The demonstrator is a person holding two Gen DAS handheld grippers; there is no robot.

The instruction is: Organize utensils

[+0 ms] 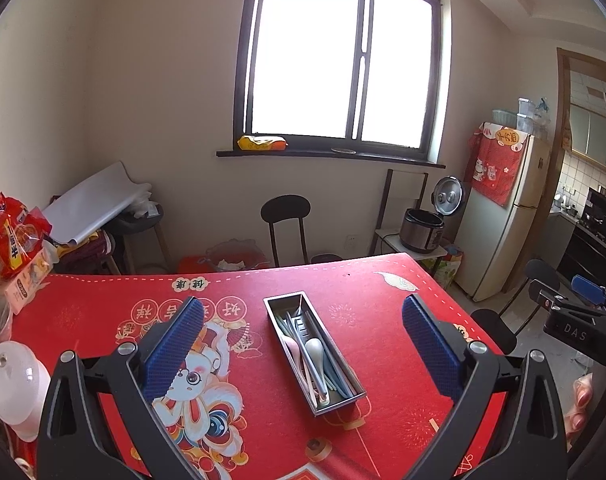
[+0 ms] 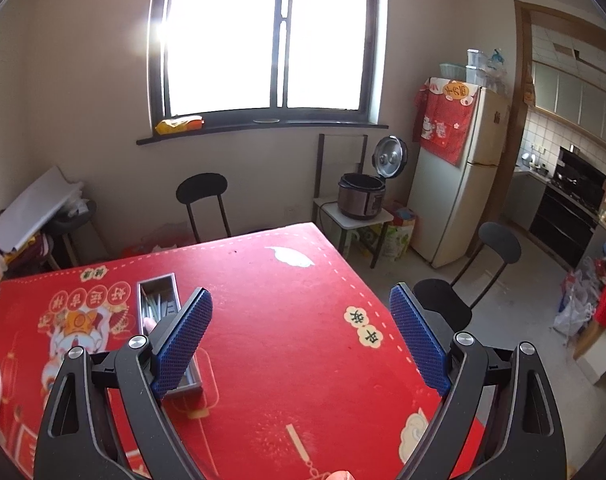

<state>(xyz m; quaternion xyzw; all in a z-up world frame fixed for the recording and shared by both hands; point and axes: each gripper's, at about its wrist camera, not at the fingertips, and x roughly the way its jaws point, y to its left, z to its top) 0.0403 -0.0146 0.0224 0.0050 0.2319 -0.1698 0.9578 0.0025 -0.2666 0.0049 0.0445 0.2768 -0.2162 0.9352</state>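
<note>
We saw the metal tray (image 1: 345, 376), holding spoons (image 1: 315, 350) and chopsticks (image 1: 293, 332), lying on the red tablecloth (image 1: 383, 312) between the left gripper's (image 1: 303, 344) spread, empty fingers; the right gripper (image 2: 301, 338), likewise spread and empty, hung just right of it.

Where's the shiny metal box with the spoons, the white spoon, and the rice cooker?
Long steel utensil tray (image 1: 353, 398): left wrist view, near end wall.
White ceramic spoon (image 1: 315, 347): left wrist view, bowl.
Open steel rice cooker (image 2: 361, 200): right wrist view, body.

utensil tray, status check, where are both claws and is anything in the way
Left claw open, empty, above table. Right claw open, empty. Utensil tray on red table cover, spoons and chopsticks inside. Nothing blocking tray.
</note>
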